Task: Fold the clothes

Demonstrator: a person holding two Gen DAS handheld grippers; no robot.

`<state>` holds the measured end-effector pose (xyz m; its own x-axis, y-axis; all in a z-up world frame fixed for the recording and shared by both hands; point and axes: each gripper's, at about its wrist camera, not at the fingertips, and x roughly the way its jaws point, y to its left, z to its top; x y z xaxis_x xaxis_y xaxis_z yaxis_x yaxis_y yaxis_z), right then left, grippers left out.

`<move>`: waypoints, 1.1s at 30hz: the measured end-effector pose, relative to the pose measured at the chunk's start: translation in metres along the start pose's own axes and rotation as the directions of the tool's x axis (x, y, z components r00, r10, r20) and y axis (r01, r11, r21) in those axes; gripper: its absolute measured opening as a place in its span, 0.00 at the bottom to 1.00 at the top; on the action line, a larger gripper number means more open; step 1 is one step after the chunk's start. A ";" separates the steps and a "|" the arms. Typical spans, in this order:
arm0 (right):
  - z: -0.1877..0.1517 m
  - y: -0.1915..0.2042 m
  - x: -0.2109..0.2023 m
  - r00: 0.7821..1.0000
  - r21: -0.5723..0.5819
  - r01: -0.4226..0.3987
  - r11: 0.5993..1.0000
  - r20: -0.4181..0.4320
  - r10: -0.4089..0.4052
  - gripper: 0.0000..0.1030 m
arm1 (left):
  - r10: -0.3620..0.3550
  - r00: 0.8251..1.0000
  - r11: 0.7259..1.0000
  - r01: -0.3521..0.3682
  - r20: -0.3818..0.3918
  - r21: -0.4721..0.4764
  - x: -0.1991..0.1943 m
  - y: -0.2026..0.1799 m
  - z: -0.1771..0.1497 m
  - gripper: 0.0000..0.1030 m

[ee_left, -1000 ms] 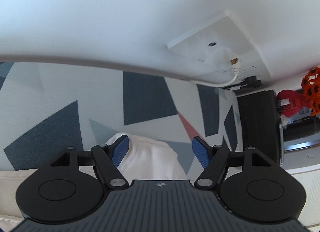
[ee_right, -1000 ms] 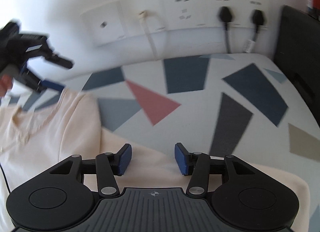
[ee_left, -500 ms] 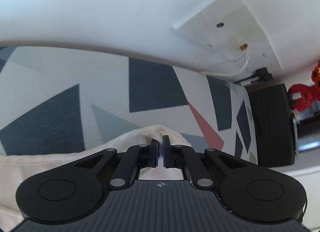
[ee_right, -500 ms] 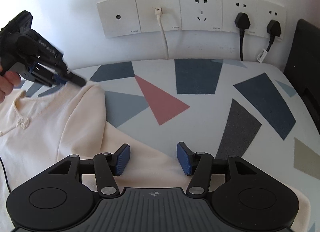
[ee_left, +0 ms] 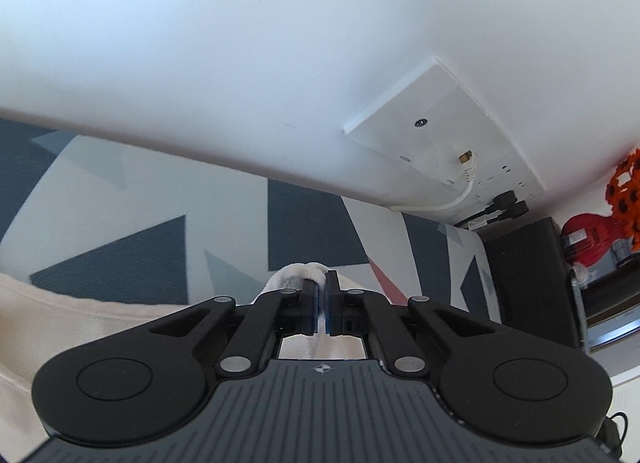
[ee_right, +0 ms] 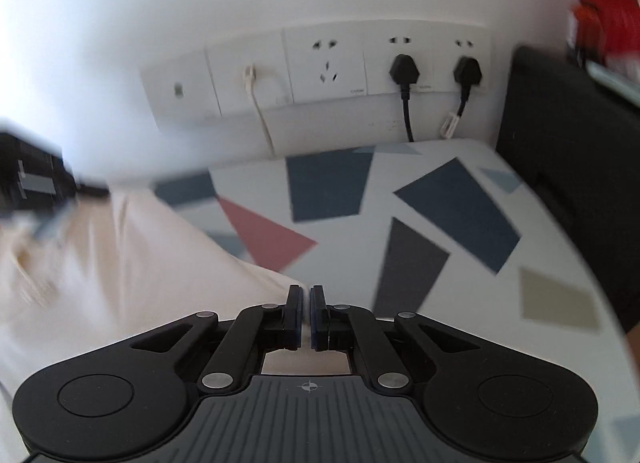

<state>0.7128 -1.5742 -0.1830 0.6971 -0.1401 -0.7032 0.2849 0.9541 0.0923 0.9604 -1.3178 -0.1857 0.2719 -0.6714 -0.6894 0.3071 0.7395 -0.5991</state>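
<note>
A cream garment (ee_right: 120, 263) lies spread on the left part of a table covered in a cloth with blue, grey and pink shapes (ee_right: 328, 187). My left gripper (ee_left: 323, 291) is shut on a bunched fold of the garment (ee_left: 298, 277), which rises a little off the table near the wall; the rest of the fabric trails away to the left (ee_left: 60, 315). My right gripper (ee_right: 306, 295) is shut on the garment's near right edge, with cloth showing under the jaws. In the right wrist view the left gripper (ee_right: 94, 188) appears as a dark blur at the far left.
A white wall with a row of sockets (ee_right: 320, 71), two black plugs (ee_right: 404, 69) and a white cable (ee_right: 260, 111) runs along the table's back edge. A black box (ee_right: 568, 143) stands at the right end, with red and orange objects (ee_left: 588, 235) behind it.
The left jaws closed on the garment's corner and drew it slightly up toward the wall. The right jaws, open half a second ago, have shut on the cloth's edge.
</note>
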 end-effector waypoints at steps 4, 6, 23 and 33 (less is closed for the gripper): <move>0.007 -0.011 0.009 0.996 0.093 0.090 0.992 -0.006 -0.089 0.09 | -0.016 1.000 0.999 0.016 -0.003 -0.028 0.006 0.000 0.000 0.03; 0.008 -0.010 0.001 0.998 0.065 0.013 0.998 0.054 -0.016 0.24 | -0.026 1.000 1.000 0.026 -0.005 -0.004 0.007 -0.005 0.001 0.03; 0.009 0.012 0.027 0.998 -0.004 0.056 0.998 0.005 -0.056 0.17 | 0.126 0.992 0.907 -0.109 -0.016 0.406 -0.032 -0.035 0.020 0.73; 0.017 0.058 0.003 0.970 0.012 -0.240 0.971 0.055 0.239 0.34 | 0.372 0.902 0.911 -0.399 0.218 0.100 -0.213 0.107 -0.021 0.84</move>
<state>0.7428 -1.5234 -0.1677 0.7799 0.0775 -0.6211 0.1173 0.9566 0.2667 0.9158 -1.0950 -0.1113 0.5585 -0.3418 -0.7558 0.2627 0.9371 -0.2297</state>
